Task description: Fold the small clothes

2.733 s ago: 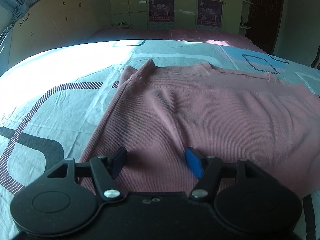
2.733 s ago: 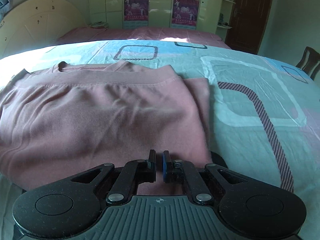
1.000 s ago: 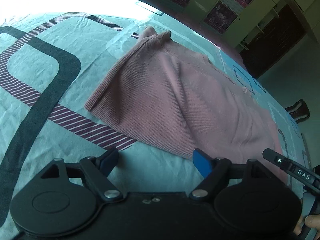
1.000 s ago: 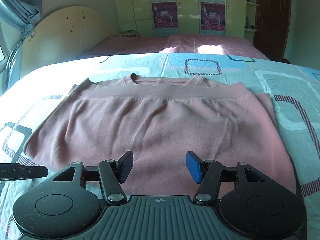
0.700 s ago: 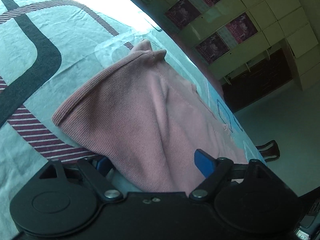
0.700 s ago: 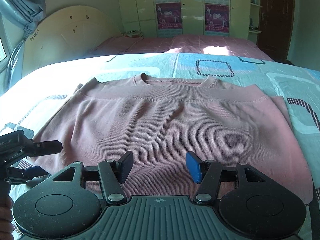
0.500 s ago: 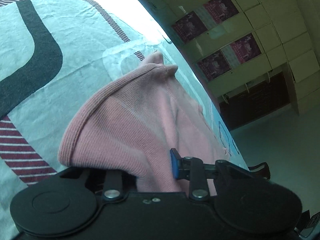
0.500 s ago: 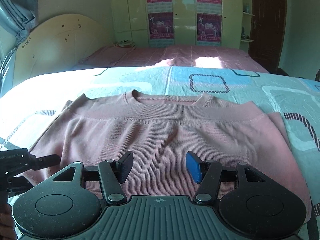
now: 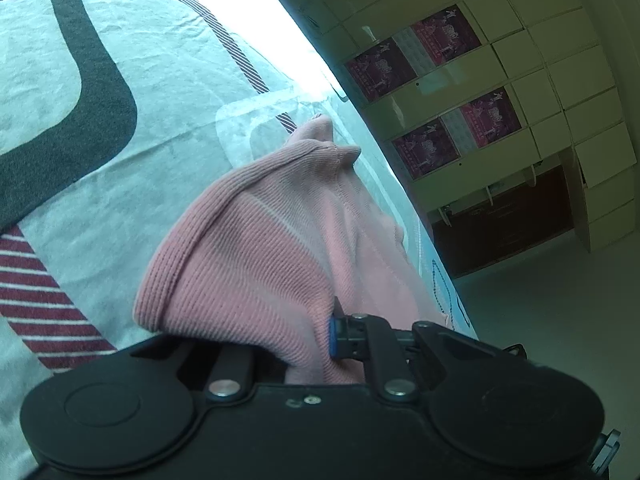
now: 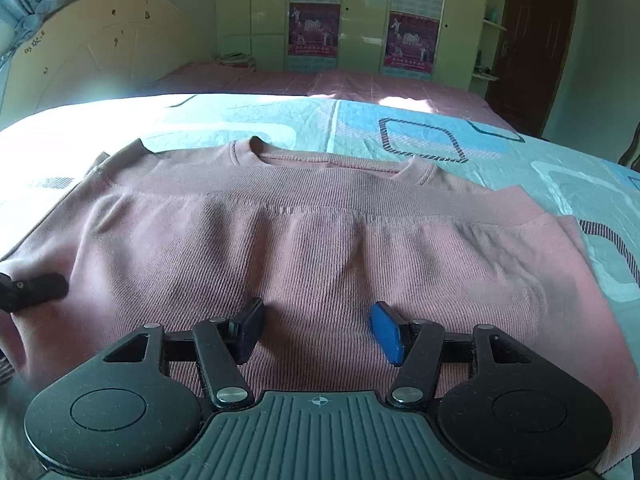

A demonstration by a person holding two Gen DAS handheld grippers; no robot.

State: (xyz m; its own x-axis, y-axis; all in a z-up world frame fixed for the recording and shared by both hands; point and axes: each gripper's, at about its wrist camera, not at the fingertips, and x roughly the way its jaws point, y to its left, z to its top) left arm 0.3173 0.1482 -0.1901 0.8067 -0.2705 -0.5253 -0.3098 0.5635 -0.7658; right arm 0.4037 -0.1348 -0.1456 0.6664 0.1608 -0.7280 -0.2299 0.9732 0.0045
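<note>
Your left gripper (image 9: 316,336) has pinched the left edge of the pink ribbed knit sweater (image 10: 320,248), which lies folded once across the bed; your right gripper (image 10: 316,334) hovers over its near edge, jaws wide apart and empty. Carry that side over alone and the thick knit may drag, bunch or slip out. The turquoise patterned bedsheet (image 10: 400,120) gives underfoot; cream cupboards with posters (image 10: 356,12) line the back wall.

Bedroom: bed (image 10: 400,92), headboard (image 10: 100,48), wardrobe (image 10: 360,12)
</note>
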